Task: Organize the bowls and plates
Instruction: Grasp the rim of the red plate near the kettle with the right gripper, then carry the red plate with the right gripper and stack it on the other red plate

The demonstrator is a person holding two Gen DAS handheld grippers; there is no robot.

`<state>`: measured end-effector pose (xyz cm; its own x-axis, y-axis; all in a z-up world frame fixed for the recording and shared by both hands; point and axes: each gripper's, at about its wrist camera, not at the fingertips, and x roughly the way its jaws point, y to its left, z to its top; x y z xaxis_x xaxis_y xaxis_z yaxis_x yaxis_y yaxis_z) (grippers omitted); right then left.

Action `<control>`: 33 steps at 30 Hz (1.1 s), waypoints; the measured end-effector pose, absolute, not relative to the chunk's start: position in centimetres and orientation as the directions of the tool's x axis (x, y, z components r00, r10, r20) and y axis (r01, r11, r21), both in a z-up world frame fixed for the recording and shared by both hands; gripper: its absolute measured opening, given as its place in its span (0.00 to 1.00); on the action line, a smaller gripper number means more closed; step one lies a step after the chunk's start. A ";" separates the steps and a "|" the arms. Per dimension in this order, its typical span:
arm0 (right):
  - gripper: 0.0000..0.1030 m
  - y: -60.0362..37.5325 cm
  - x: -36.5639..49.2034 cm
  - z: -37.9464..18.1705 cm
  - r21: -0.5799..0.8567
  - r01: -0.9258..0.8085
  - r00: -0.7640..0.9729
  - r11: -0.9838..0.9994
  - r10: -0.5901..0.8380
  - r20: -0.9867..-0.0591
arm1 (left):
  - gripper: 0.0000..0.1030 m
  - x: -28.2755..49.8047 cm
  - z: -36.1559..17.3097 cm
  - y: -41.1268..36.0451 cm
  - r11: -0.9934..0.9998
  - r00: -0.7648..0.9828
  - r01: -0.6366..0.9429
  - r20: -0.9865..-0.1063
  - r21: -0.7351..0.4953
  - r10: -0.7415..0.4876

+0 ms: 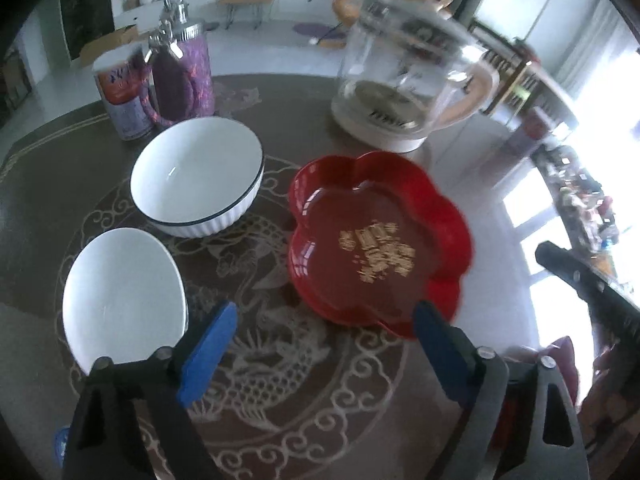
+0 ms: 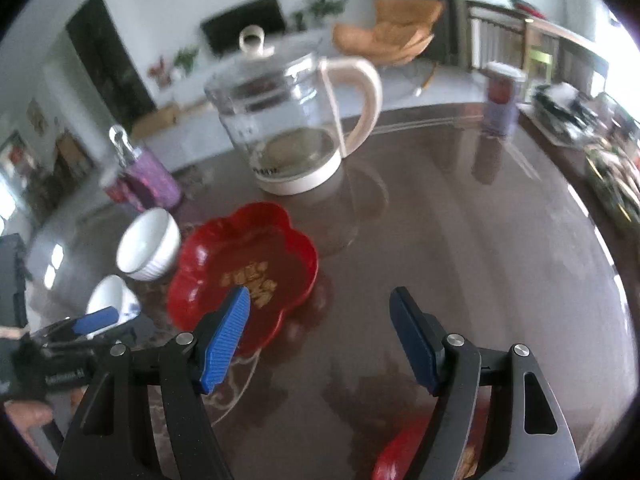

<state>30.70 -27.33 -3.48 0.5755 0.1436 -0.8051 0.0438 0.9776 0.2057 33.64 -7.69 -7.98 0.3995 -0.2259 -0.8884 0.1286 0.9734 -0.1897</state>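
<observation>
we hold our left gripper (image 1: pixel 324 324) above the brown patterned tabletop (image 1: pixel 280 380), its blue fingers (image 1: pixel 210 344) spread wide with nothing between them but the dragon pattern below. just past the fingers sits the red flower-shaped plate (image 1: pixel 376 236), with gold lettering in its middle; its near rim lies close to the right finger, though we cannot tell whether they touch. left of it stands the white ribbed bowl (image 1: pixel 198 176) with a dark rim line, upright and empty, and nearer to us, just beside that bowl, the plain white bowl (image 1: pixel 122 292) lies beside the left finger. behind the bowls stand a printed can (image 1: pixel 120 96) and a purple flask (image 1: pixel 184 72) with a silver top, close together. the glass kettle (image 1: pixel 408 80) on its cream base stands behind the red plate.

our right gripper (image 2: pixel 320 312) also hangs over the tabletop with its fingers (image 2: pixel 228 332) wide apart and holding nothing. in its view the red plate lies behind the left finger, the two white bowls further left, and the kettle well beyond. another red object (image 2: pixel 404 452) shows at the bottom edge between the gripper's arms, too blurred to make out. the left gripper appears at the left edge of this view.
</observation>
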 end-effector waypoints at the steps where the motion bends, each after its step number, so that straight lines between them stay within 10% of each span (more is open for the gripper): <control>1: 0.73 -27.0 31.8 -4.0 0.200 0.034 0.554 0.979 0.148 -0.819 | 0.82 34.0 -8.3 -7.8 0.975 0.393 0.124 -0.893 -0.183 -0.217; 14: 0.68 -26.4 38.7 -10.6 0.172 0.114 0.427 0.979 0.108 -0.898 | 0.71 36.8 -11.8 -9.3 0.972 0.338 0.078 -0.911 -0.221 -0.235; 16: 0.31 -26.5 38.8 -11.3 0.212 0.120 0.417 0.970 0.145 -0.898 | 0.64 37.0 -12.4 -9.6 0.970 0.320 0.081 -0.916 -0.229 -0.243; 21: 0.09 -26.4 38.0 -12.0 0.240 0.123 0.407 0.963 0.172 -0.897 | 0.39 36.9 -13.2 -10.2 0.974 0.320 0.101 -0.920 -0.203 -0.225; 33: 0.10 -28.0 29.3 -7.3 0.234 0.090 0.488 0.968 0.162 -0.858 | 0.25 29.8 -8.0 -11.0 0.943 0.390 0.253 -0.870 -0.215 -0.303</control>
<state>29.33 -27.98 -7.29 0.4875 0.1616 -0.8580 0.0905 0.9681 0.2338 29.76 -11.00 -8.00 0.3898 -0.3029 -0.8697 0.2534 0.9432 -0.2149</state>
